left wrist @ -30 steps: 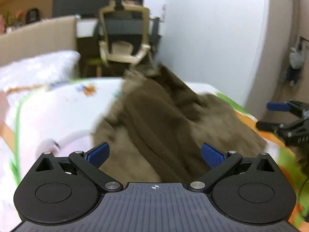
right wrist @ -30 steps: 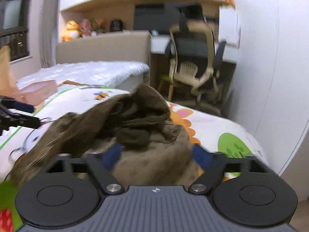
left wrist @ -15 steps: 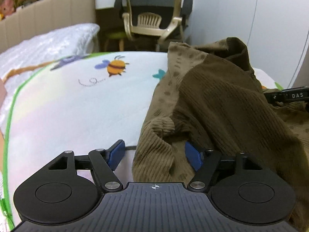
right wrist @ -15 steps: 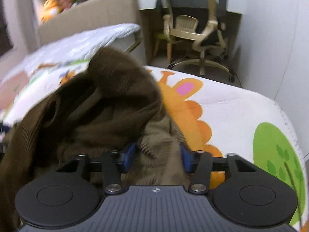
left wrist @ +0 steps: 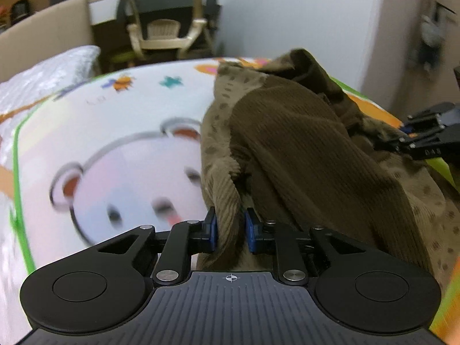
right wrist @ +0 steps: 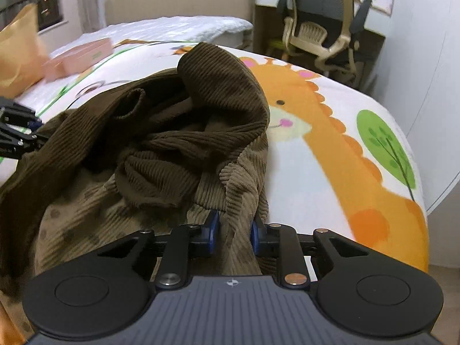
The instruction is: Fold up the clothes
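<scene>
Corduroy bunches between the blue pads of both tools: the left tool [left wrist: 230, 228] is clamped on a light olive edge of the brown garment [left wrist: 302, 143], and the right tool [right wrist: 234, 231] pinches a similar ribbed fold at the opposite side. The garment lies crumpled on the bed [right wrist: 330, 158], on a cartoon-printed sheet, part heaped, part raised toward the tools. To do this step well, I judge both grips should hold while the tools draw apart and lift evenly, so the fabric opens flat before any fold; uneven pull would twist it. Count: two tools, one garment in two brown tones, one pink box [right wrist: 77, 57], one office chair [right wrist: 322, 34], one orange cushion [right wrist: 17, 51].
</scene>
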A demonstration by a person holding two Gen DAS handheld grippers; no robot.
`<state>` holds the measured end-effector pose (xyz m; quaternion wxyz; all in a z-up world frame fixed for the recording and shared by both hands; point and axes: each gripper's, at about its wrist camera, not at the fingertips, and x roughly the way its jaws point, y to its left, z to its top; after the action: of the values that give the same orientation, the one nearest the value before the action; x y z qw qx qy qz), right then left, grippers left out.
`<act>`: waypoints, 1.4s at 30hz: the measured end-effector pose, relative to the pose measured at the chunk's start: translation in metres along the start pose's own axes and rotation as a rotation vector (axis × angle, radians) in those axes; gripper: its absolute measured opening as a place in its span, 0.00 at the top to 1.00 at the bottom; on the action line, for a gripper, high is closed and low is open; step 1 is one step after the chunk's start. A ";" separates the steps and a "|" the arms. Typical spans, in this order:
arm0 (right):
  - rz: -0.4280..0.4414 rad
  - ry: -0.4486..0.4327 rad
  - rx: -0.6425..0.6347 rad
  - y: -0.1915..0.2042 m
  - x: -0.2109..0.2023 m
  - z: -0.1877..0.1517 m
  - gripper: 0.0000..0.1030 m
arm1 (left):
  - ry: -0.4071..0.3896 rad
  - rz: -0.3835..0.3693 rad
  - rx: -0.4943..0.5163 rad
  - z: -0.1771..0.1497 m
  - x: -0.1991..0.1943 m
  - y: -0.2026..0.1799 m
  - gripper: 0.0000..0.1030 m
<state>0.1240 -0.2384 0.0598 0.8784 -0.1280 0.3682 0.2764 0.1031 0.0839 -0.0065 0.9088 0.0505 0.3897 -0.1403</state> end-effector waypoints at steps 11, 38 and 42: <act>-0.050 -0.247 0.116 -0.010 -0.037 0.004 0.44 | -0.104 -0.111 -0.038 0.007 -0.067 -0.038 0.09; 0.021 -0.256 -0.425 0.128 0.052 0.095 0.26 | -0.200 0.261 -0.322 0.053 0.013 0.140 0.88; 0.046 -0.193 -0.431 0.132 0.083 0.120 0.26 | -0.167 0.208 -0.425 0.039 0.029 0.161 0.86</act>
<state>0.1644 -0.0470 0.0808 0.8554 -0.2774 0.2180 0.3793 0.1970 0.2230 -0.0033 0.9377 -0.1136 0.3266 0.0352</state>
